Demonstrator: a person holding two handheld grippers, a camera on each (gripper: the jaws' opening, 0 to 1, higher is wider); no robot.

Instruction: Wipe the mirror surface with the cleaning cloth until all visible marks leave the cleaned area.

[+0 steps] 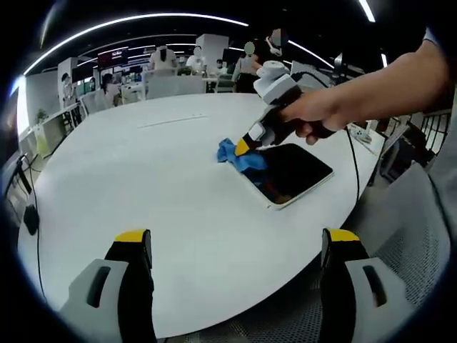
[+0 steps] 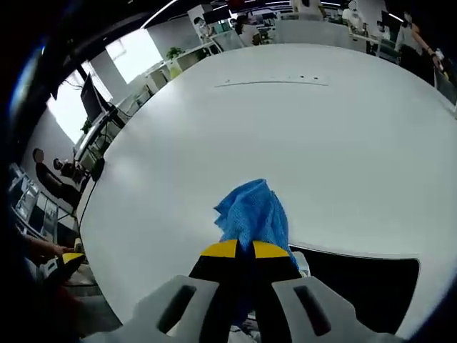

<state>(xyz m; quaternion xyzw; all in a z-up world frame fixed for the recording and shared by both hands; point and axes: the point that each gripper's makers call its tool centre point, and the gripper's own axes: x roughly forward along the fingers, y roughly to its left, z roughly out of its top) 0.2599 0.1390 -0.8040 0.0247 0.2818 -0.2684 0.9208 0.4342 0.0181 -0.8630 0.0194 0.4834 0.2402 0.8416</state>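
Observation:
A dark rectangular mirror [image 1: 291, 172] with a white frame lies flat on the white table [image 1: 164, 179] near its right edge. The blue cleaning cloth [image 1: 235, 155] rests bunched on the mirror's near-left corner. My right gripper [image 1: 246, 148], held by a hand, is shut on the cloth and presses it down there. In the right gripper view the blue cloth [image 2: 250, 213] sticks out past the shut yellow-tipped jaws of the right gripper [image 2: 245, 250], with the dark mirror [image 2: 360, 282] to the right. My left gripper [image 1: 235, 239] hovers open above the table's near edge, holding nothing.
A grey mesh chair [image 1: 407, 243] stands by the table's right side. A cable [image 1: 351, 153] runs over the edge behind the mirror. Desks, monitors and people [image 1: 163, 58] fill the far room. A seam [image 2: 271, 83] crosses the tabletop's far part.

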